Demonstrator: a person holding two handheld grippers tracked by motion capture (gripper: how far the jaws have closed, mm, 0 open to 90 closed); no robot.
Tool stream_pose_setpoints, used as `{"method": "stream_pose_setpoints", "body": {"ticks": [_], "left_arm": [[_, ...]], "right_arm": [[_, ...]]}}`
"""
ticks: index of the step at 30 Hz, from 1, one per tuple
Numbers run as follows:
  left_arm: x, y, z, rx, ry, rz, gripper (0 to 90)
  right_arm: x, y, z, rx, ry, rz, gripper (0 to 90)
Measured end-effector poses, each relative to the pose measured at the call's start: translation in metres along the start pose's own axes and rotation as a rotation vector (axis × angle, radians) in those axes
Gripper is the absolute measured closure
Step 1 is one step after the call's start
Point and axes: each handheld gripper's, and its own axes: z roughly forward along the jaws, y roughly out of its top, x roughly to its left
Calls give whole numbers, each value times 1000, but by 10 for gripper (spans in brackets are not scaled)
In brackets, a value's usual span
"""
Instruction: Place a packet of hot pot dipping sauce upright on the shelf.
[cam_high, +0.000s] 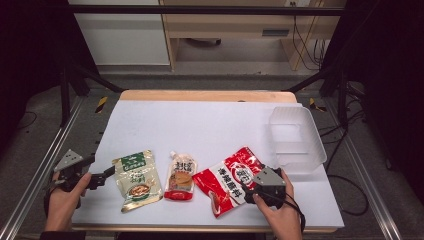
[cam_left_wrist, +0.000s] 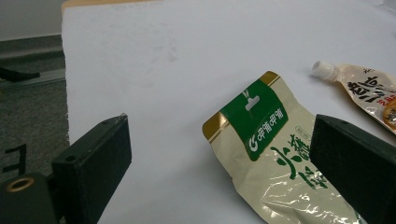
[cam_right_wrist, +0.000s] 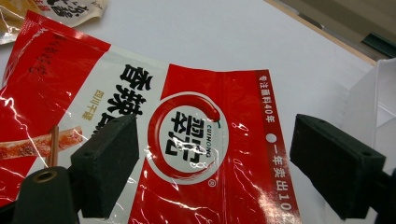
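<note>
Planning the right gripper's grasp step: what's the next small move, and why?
Probably lower the right gripper and close on the red sauce packet. Its jaws stand open above the packet, which lies flat on the white table, with the clear plastic container just beyond.

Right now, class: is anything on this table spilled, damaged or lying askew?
Nothing spilled or torn. The three pouches lie flat: the green pouch and spouted pouch roughly square to the table's edge, the red pouch skewed diagonally. The clear tub sits upright and empty near the right edge.
</note>
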Motion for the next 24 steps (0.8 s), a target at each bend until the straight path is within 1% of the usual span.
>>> {"method": "stream_pose_setpoints", "body": {"ticks": [1, 4, 6, 7, 9, 10, 11, 12, 14, 15, 18, 20, 22, 24], "left_arm": [[0, 0, 2, 7, 0, -7, 54], [1, 0, 7, 36, 6, 8, 54], [2, 0, 8, 41, 9, 5, 59], [4, -1, 12, 58, 12, 1, 58], [7, -2, 16, 83, 6, -8, 57], [7, -2, 16, 83, 6, -8, 57], [10, -2, 19, 97, 16, 3, 60], [10, -2, 19, 97, 16, 3, 64], [12, -2, 21, 98, 0, -2, 71], [12, -2, 23, 108, -9, 2, 71], [9, -4, 26, 130, -7, 31, 71], [9, -4, 26, 140, -2, 39, 71], [10, -4, 25, 135, -7, 32, 77], [10, -5, 24, 134, -7, 37, 85]], "right_arm": [[0, 0, 0, 4, -1, 0, 146], [-1, -1, 1, 5, -10, 3, 122], [-1, -1, 1, 8, -23, 8, 98], [-1, -1, 1, 9, -26, 6, 88], [-1, -1, 3, 13, -28, 15, 77], [-1, -1, 3, 15, -32, 14, 77], [-1, -1, 3, 13, -33, 16, 74], [-1, -1, 3, 13, -33, 16, 74], [0, -1, 3, 7, -23, 10, 69], [1, -1, 3, 2, -24, 3, 69], [3, 0, 2, 0, -25, -8, 81], [5, 0, 0, -13, -35, -21, 92], [6, 0, 0, 3, -25, -15, 87], [7, 0, 0, 8, -23, -20, 88]]}}
